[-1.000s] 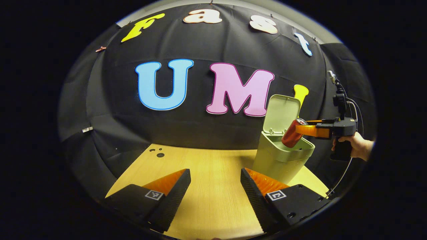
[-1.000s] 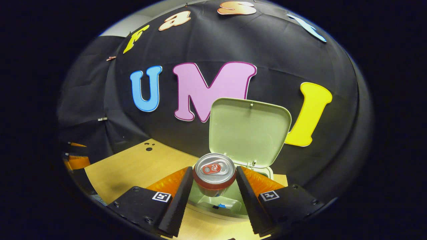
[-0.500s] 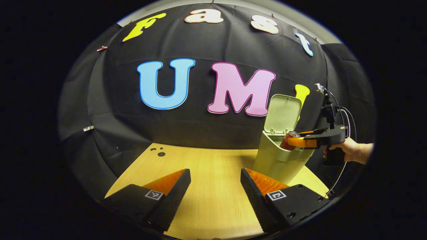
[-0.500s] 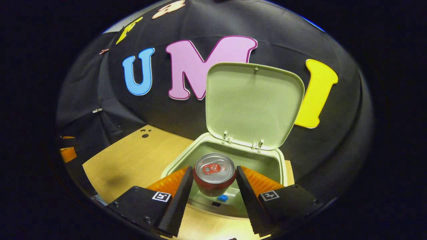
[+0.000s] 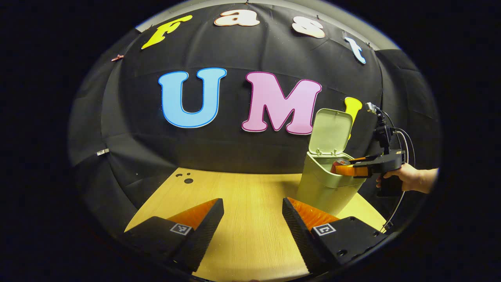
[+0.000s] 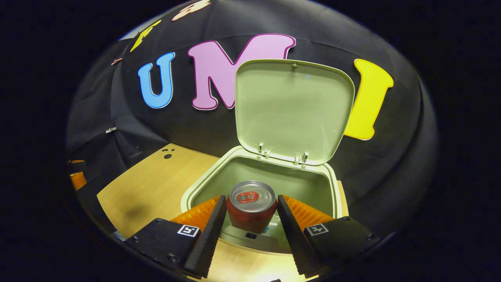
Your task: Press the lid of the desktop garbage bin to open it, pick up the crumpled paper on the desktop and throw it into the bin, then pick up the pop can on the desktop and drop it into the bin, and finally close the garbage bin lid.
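Observation:
A pale green bin [image 5: 325,190] stands at the right side of the wooden table, its lid [image 5: 330,131] flipped up. In the right gripper view the bin's rim [image 6: 195,188] lies just ahead, with the raised lid [image 6: 293,109] behind it. My right gripper [image 6: 251,215] is shut on a red pop can [image 6: 251,205], held inside the bin's mouth with its silver top facing the camera. From the left gripper view the right gripper [image 5: 346,168] reaches over the bin, the can [image 5: 338,164] half sunk below the rim. My left gripper [image 5: 252,219] is open above the table with nothing between its fingers.
The wooden table [image 5: 242,196] spreads between my left gripper and the bin, with small dark holes [image 5: 188,180] at its far left corner. A hand [image 5: 407,178] holds the right gripper, a cable hanging below. Black cloth wall stands close behind the bin.
My right gripper has gone down with the can, from above the bin's rim into its mouth. The left gripper has stayed still.

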